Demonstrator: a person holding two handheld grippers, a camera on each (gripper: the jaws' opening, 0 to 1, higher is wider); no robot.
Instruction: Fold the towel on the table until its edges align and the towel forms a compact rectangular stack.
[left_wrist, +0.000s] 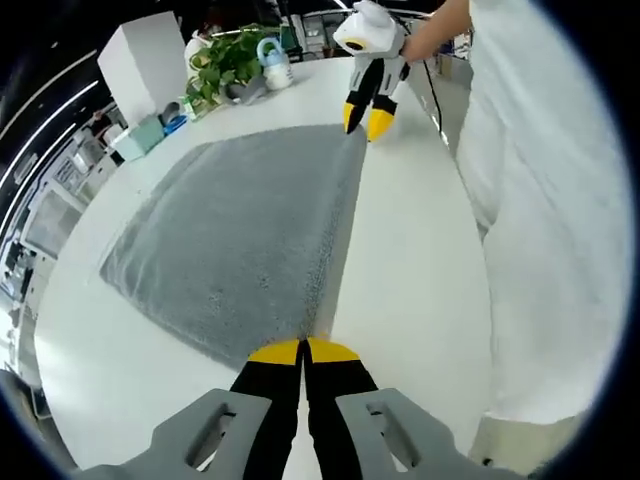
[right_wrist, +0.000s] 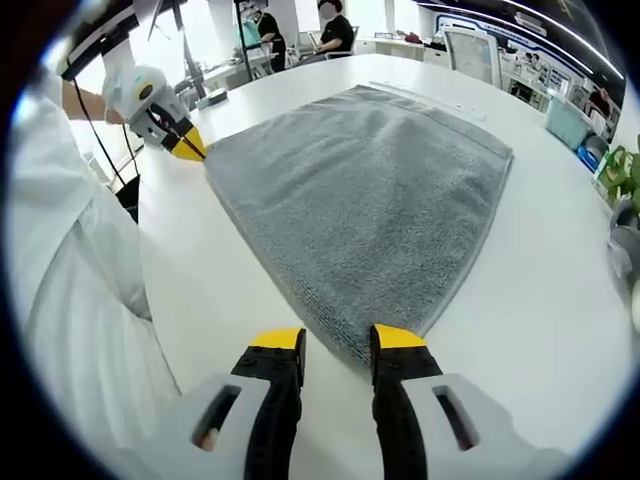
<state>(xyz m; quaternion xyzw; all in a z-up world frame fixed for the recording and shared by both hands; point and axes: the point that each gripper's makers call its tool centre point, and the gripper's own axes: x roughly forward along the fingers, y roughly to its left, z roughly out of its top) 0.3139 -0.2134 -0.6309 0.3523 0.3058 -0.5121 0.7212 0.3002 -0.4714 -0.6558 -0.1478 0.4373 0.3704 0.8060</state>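
A grey towel lies flat on the white table. My left gripper is shut on the towel's near corner, where the yellow tips meet. At the far corner along the same edge is my right gripper, its tips apart. In the right gripper view the towel spreads away from my right gripper, which is open with a towel corner reaching in between its jaws. My left gripper shows at the upper left, pinched on the opposite corner.
A potted plant, a white box, a teal box and a small blue-and-white object stand past the towel's far side. The person's white clothing runs along the table edge. People sit at desks in the background.
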